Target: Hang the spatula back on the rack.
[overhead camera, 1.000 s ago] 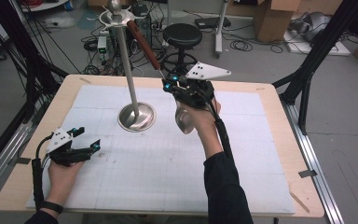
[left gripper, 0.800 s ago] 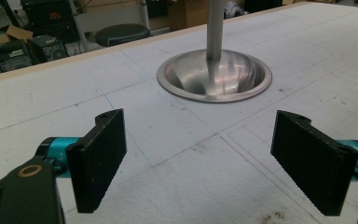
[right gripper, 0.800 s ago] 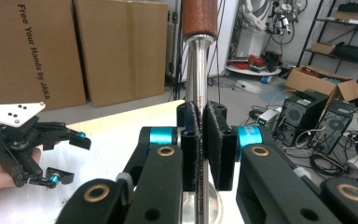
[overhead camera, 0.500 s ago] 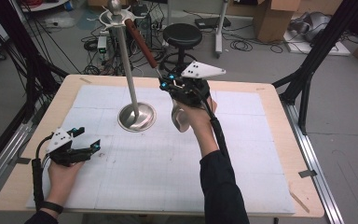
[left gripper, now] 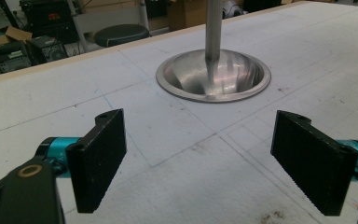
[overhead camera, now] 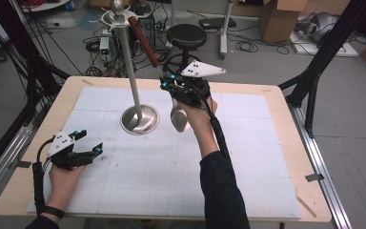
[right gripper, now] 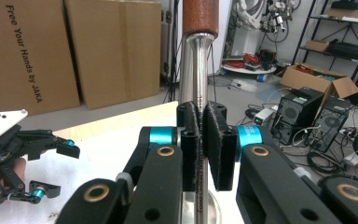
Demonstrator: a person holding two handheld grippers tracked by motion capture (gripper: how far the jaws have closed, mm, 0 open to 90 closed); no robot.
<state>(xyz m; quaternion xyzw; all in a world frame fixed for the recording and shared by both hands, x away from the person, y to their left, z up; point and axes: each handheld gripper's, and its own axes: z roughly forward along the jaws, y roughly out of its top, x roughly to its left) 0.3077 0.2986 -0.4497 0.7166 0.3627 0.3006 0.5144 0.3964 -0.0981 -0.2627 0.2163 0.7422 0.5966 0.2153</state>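
The right hand-held gripper [overhead camera: 165,82] is clamped on the bare steel shaft of a long silver metal ladle with a rust-red handle [overhead camera: 145,44], just below the grip. Over the last second it has carried the ladle up and toward the tall silver metal stand with a round dished base [overhead camera: 132,71]. The handle tip now sits close beside the hooks at the stand's top, so hanging looks near.

The ladle's long axis runs steeply: handle up and away from the gripper, pale bowl [overhead camera: 178,119] down behind it, near the person's wrist.

The left hand-held gripper [overhead camera: 86,151] rests wide open on the tabletop [overhead camera: 267,95], holding nothing, well apart.
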